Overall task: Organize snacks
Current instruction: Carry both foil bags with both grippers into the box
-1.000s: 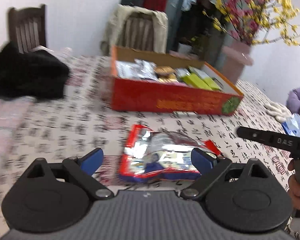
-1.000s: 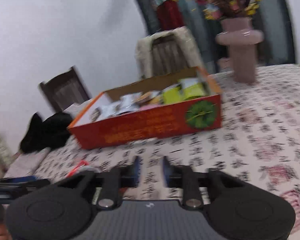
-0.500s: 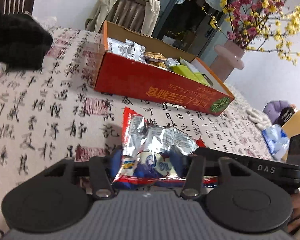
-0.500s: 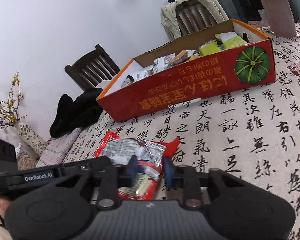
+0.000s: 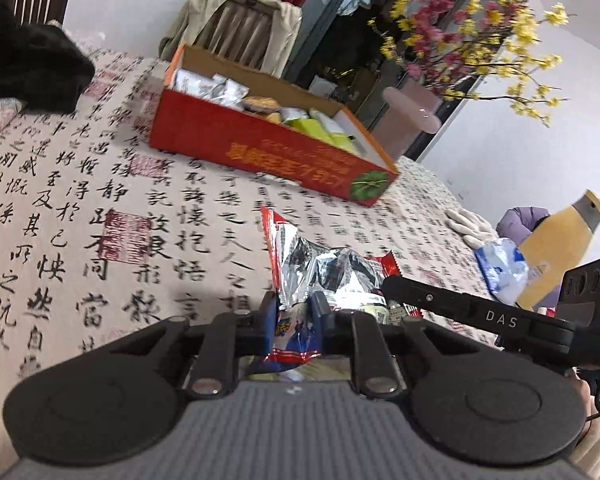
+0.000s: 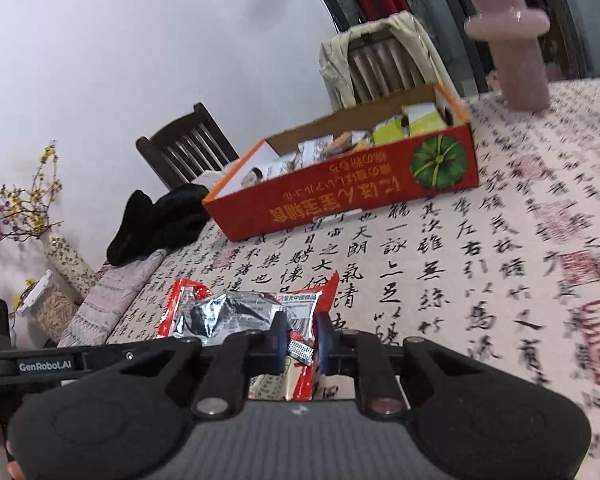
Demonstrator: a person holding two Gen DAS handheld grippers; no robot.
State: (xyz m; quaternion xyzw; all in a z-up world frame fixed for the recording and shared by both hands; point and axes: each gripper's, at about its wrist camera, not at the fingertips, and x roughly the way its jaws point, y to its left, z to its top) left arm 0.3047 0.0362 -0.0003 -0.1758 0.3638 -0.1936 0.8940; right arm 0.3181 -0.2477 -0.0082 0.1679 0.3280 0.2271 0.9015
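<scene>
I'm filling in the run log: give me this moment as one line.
left hand-held gripper: shut on snack bag | right hand-held gripper: shut on snack bag | red box: beyond bag

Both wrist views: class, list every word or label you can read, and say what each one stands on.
"DAS": on the side of the right tongs.
"GenRobot.AI": on the side of the left tongs.
Red box: yellow print, upside down, not legible.
Snack packet: small print, too blurred.
Tablecloth: brush-written Chinese characters with red seals, too many and too blurred to quote.
</scene>
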